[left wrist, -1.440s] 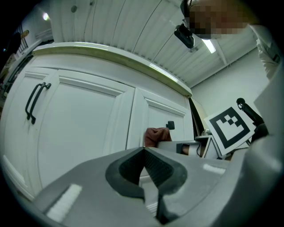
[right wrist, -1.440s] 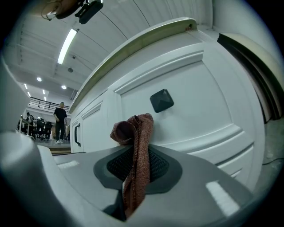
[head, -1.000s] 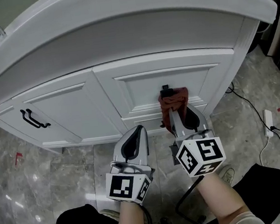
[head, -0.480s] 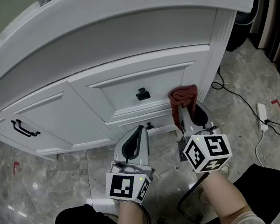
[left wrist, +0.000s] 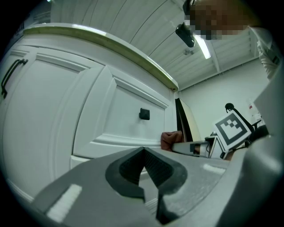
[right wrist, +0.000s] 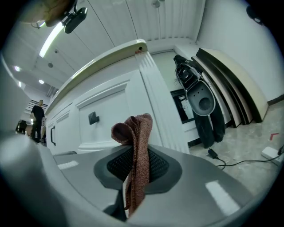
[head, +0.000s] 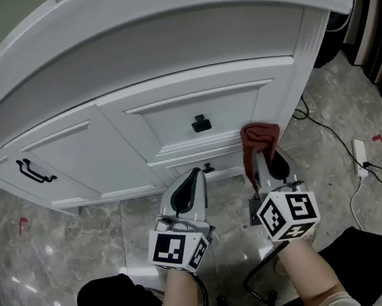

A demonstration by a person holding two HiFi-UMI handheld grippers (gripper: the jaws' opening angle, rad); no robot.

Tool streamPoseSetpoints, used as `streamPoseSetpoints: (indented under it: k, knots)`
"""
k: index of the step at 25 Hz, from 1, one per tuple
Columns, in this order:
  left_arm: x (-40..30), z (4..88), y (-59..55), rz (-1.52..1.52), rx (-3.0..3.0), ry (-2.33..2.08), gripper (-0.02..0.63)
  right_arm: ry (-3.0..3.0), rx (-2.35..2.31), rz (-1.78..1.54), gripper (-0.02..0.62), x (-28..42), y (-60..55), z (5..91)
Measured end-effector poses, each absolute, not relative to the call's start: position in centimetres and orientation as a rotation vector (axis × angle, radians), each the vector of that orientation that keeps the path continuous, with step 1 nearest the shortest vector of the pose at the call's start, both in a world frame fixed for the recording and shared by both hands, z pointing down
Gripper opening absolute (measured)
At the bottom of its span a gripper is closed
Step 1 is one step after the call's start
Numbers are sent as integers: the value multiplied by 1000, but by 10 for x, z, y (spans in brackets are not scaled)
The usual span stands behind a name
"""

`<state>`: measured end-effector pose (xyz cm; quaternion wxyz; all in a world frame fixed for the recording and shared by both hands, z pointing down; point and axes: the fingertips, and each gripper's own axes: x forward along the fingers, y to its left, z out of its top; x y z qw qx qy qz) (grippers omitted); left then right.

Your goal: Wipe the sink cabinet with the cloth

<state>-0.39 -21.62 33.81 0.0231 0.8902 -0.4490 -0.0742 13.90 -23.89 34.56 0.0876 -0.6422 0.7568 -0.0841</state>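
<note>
Your right hand-held gripper (head: 267,161) pinches the red-brown cloth (head: 259,134), bunched just ahead of its tips by the sink cabinet (head: 173,116) (left hand-held gripper (head: 194,175) alongside, closed, empty). Hard rubbing could drag that narrow fold free.

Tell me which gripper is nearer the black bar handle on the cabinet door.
Left. The left gripper hangs before the drawers, right of the black bar handle; the right gripper, shut on the cloth, is farther right, near the corner post.
</note>
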Motion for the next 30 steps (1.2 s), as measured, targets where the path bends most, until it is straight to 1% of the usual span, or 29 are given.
streamPoseSetpoints:
  k: [4, 10, 18, 22, 26, 30]
  knots:
    - [-28, 347, -217, -207, 2721, -1451, 0, 2398, -1791, -254, 83, 82, -234, 362]
    - [-86, 364, -216, -123, 2651, -1603, 0, 2545, -1612, -316, 83, -2, -237, 390]
    - [-139, 385, -212, -103, 2556, -1688, 0, 2673, -1484, -347, 83, -82, -246, 416]
    - [-153, 394, -211, -88, 2532, -1704, 0, 2690, -1491, -353, 83, -96, -257, 426]
    - [-158, 394, -212, -101, 2512, -1712, 0, 2690, -1512, -340, 84, -93, -263, 429]
    - [-149, 392, -217, -120, 2525, -1695, 0, 2688, -1540, -318, 84, -81, -263, 428]
